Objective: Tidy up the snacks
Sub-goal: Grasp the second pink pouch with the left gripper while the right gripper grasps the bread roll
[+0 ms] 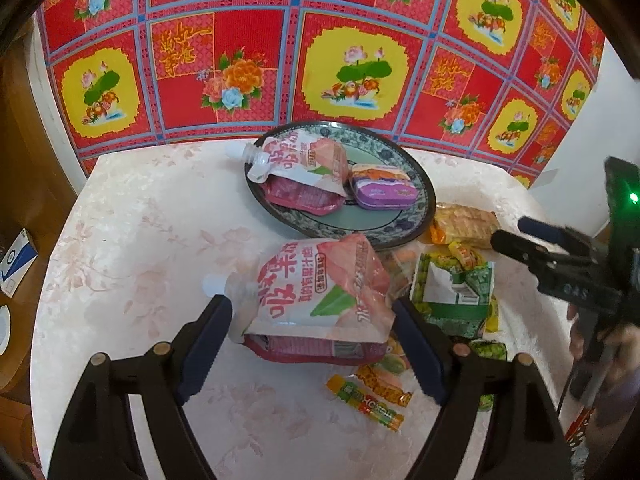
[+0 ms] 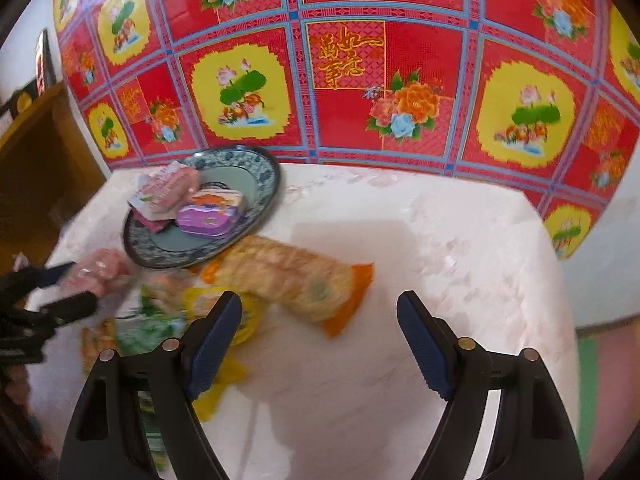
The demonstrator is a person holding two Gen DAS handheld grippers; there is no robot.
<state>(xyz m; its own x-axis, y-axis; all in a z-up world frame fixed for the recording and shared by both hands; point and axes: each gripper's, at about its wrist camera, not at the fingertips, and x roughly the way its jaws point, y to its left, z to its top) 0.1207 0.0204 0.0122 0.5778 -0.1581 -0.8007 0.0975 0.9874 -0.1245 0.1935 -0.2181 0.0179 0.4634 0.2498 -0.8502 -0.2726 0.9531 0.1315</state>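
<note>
A: Start at the left gripper (image 1: 312, 320). What is between its fingers?

B: A pink jelly pouch (image 1: 316, 300). The blue pads sit on either side of it, and it looks pinched across its width, so I read it as held. The spout (image 1: 214, 284) points to the left of the picture, so its long axis runs across the fingers, not along them.

A: And where does it need to go?

B: Probably to the patterned plate (image 1: 400, 236), straight ahead and just past the pouch, near the far wall with the red floral cloth (image 1: 256, 40). A matching pouch (image 1: 304, 172) and a purple tin (image 1: 380, 192) already lie on it.

A: The right gripper (image 2: 320, 340)?

B: Wide apart, with only bare tablecloth (image 2: 440, 240) between the fingers. The orange biscuit packet (image 2: 296, 280) lies just ahead and to its left, long axis slanting from the plate rim down to the right. Loose green and yellow wrappers (image 1: 452, 288) are piled between the two tools.

A: So which hand is nearer the plate?

B: The left, I judge; a short forward carry would do it.
</note>
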